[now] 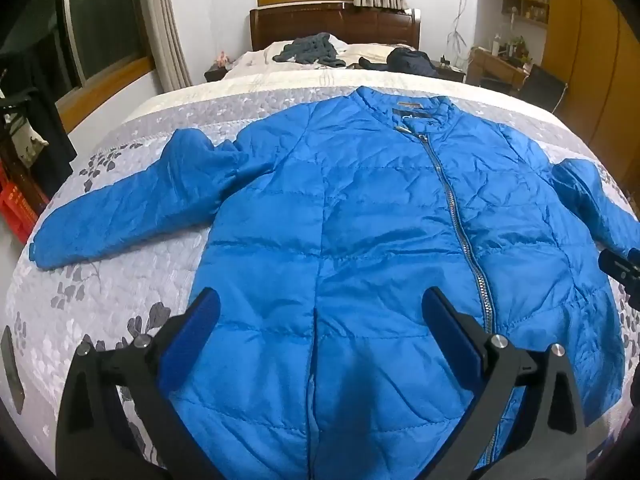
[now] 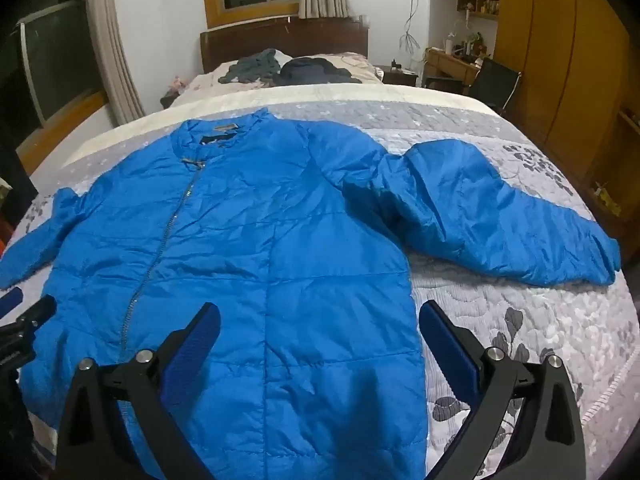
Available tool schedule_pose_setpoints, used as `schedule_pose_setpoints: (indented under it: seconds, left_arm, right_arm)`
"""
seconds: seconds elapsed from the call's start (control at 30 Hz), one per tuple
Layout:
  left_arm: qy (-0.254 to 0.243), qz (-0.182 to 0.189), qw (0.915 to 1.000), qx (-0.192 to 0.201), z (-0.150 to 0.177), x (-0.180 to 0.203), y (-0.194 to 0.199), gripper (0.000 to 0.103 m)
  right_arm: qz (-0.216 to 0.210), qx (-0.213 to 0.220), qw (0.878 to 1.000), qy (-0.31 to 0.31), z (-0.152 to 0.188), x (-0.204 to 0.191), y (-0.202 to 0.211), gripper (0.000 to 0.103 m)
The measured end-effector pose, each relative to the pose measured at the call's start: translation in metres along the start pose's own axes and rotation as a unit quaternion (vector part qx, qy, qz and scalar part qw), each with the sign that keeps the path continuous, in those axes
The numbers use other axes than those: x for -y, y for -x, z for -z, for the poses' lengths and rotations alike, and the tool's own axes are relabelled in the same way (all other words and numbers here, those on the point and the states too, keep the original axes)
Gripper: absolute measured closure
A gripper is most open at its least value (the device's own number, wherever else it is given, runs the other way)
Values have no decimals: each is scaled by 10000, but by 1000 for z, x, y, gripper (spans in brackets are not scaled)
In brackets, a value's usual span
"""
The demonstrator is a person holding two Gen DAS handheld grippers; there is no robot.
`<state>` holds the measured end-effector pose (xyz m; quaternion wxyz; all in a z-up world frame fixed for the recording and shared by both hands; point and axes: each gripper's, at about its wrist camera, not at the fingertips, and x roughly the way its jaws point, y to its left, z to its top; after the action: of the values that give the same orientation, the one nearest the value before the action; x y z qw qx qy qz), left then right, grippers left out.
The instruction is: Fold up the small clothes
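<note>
A blue quilted jacket (image 1: 360, 220) lies flat and face up on the bed, zipped, collar toward the headboard, both sleeves spread out. My left gripper (image 1: 320, 316) hovers open over the jacket's lower left panel, nothing between its blue pads. In the right wrist view the same jacket (image 2: 248, 240) fills the centre, its right sleeve (image 2: 500, 216) stretched toward the bed's right side. My right gripper (image 2: 320, 320) is open above the jacket's lower right hem, one finger over the fabric, the other over the quilt. Each gripper shows at the edge of the other's view.
The bed is covered by a grey floral quilt (image 1: 132, 280). Dark clothes (image 1: 316, 52) are piled near the wooden headboard (image 1: 336, 24). A red crate (image 1: 18, 212) stands on the floor at left; a desk and chair (image 2: 480, 76) and wooden wardrobe (image 2: 560, 60) stand at right.
</note>
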<state>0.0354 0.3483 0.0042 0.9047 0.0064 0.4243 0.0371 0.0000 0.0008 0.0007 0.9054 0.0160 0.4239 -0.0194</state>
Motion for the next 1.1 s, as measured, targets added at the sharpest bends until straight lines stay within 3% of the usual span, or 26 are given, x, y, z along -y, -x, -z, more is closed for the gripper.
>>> schedule_pose_setpoints:
  seconds: [1.1]
  left_arm:
    - [-14,-31,10000,-24,1,-1,-3,3]
  right_arm:
    - [-51,-9,10000,-44,1,0,-6,4]
